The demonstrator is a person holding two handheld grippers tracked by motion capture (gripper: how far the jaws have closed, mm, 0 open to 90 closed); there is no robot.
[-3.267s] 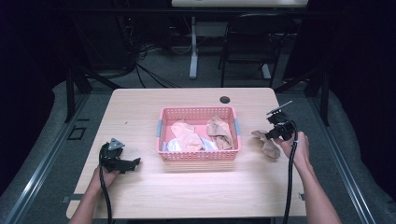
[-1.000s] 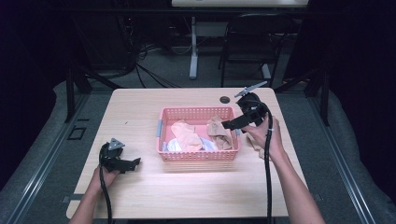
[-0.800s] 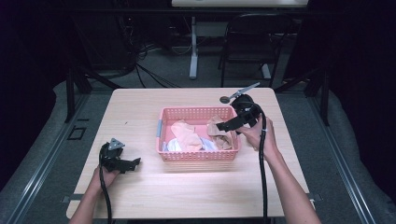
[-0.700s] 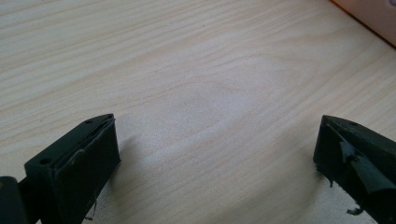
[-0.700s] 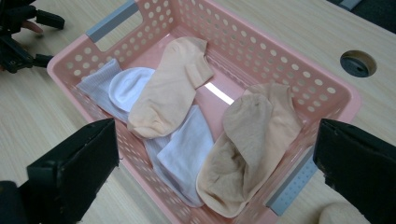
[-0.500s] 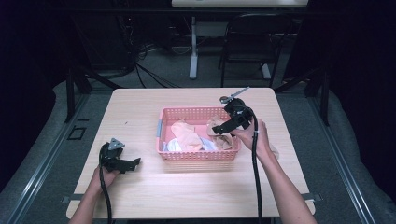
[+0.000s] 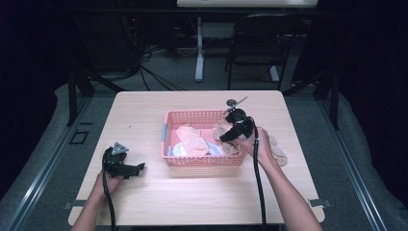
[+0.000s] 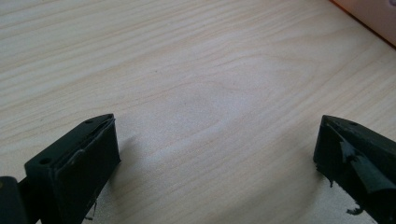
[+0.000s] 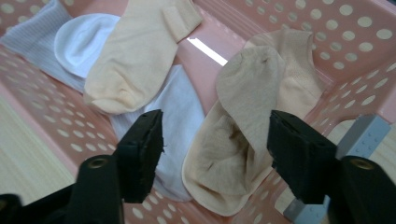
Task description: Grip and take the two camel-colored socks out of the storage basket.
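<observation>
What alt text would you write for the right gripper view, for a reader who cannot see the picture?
The right gripper hangs over a pink perforated basket, its two black jaws apart on either side of a crumpled beige sock without pressing it. Another beige sock and white socks lie further inside the basket.

basket (image 9: 359, 28): pink, dotted with pale round holes | socks: beige sock (image 9: 243, 121), cream sock (image 9: 140, 51), white sock (image 9: 81, 39), pale grey ribbed sock (image 9: 28, 44) | table (image 8: 196, 84): light wood grain | gripper jaws: black
</observation>
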